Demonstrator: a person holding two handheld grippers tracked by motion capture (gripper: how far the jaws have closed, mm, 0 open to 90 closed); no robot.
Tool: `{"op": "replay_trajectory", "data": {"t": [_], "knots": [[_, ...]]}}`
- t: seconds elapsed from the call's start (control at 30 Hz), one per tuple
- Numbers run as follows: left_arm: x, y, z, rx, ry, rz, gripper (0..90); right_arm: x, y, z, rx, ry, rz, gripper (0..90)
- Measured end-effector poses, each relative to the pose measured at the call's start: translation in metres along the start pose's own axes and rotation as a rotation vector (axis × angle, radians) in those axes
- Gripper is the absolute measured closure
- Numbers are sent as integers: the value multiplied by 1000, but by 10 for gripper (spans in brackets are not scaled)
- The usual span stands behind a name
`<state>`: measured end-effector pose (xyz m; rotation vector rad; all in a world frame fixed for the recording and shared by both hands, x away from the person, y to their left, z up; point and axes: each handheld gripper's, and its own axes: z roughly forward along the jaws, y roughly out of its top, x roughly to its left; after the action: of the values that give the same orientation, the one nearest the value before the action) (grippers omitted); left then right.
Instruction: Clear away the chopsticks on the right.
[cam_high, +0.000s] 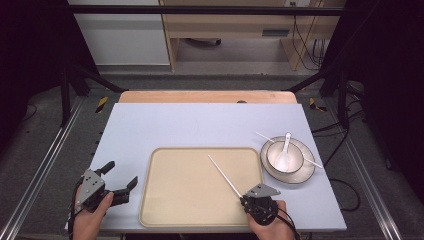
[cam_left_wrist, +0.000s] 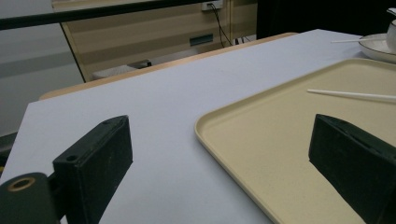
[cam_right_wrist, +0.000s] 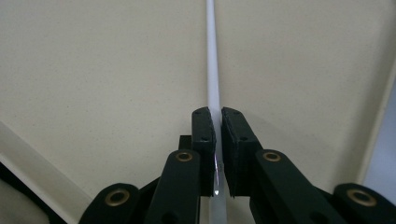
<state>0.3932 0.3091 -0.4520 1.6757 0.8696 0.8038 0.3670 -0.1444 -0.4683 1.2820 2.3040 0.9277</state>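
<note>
We see a white chopstick (cam_high: 225, 176) held over the beige tray (cam_high: 175, 200), its near end clamped between the jaws of the right gripper (cam_high: 246, 198) and its far end pointing up and to the left across the tray. In the right gripper view the chopstick (cam_right_wrist: 212, 70) runs straight up the middle, and the right gripper (cam_right_wrist: 218, 116) has its two black jaws pressed together on it with the tray (cam_right_wrist: 102, 74) behind; the high view cannot show that grip so closely. Whether the chopstick's far tip touches the tray or hangs just above it, we cannot tell from here.

The tray lies near the front edge of the pale table (cam_high: 200, 125), roughly at its middle. Just right of the tray sits a plate (cam_high: 309, 172) bearing a white bowl (cam_high: 296, 156), with a white spoon (cam_high: 286, 150) resting in the bowl. A second chopstick (cam_high: 265, 136) lies across the plate's far left rim.

At the near left, off the tray, the left gripper (cam_high: 121, 175) is held by a hand (cam_high: 90, 217) with its jaws wide apart and nothing between them. The left gripper view looks low across the table (cam_left_wrist: 140, 116): between the parted jaws of the left gripper (cam_left_wrist: 219, 163) we see the tray's corner (cam_left_wrist: 261, 154), the held chopstick (cam_left_wrist: 350, 94) over it, and at the far right the plate's edge (cam_left_wrist: 376, 49).
</note>
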Motion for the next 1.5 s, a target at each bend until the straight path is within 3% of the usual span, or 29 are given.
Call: {"op": "replay_trajectory", "data": {"t": [0.23,0.37,0.43,0.47,0.5,0.53,0.6,0.67,0.77,0.87,0.93,1.07,1.1,1.13,1.23,1.27,1.5], "knots": [[-1,0,2,3,-4,3,59,0,-1,0,-12,5,14,784],[-3,0,4,13,-11,14,59,-3,2,-8,-76,-9,-5,686],[-3,0,3,14,-11,15,59,-3,3,-10,-88,-7,8,665],[-3,-1,3,13,-10,12,59,-5,7,-18,-136,-14,-7,627],[-3,-1,3,13,-10,12,59,-5,7,-18,-136,-14,-7,627],[-2,-1,3,6,-21,12,58,-9,13,-27,-175,-19,-33,571],[-2,0,4,2,-35,15,56,-18,21,-39,-220,-3,-36,529],[-2,0,4,3,-33,13,56,-31,28,-55,-252,-25,-51,490],[-4,0,5,7,-33,19,56,-58,38,-78,-272,-93,-107,393],[-6,0,6,13,-42,29,56,-93,45,-102,-288,-199,-145,298],[-7,0,7,10,-52,36,54,-122,47,-114,-261,-232,-161,177],[-6,0,7,15,-47,39,54,-179,42,-128,-205,-282,-126,336],[-6,0,7,15,-47,39,54,-179,42,-128,-205,-282,-126,336],[-6,0,7,15,-46,39,54,-200,36,-122,-155,-276,-112,443],[-8,0,7,18,-60,36,54,-223,26,-104,-115,-209,-91,512],[-9,-1,8,25,-62,42,54,-228,23,-97,-122,-180,-91,528],[-9,-2,9,33,-59,44,54,-244,14,-56,-31,-113,-83,584]]}}
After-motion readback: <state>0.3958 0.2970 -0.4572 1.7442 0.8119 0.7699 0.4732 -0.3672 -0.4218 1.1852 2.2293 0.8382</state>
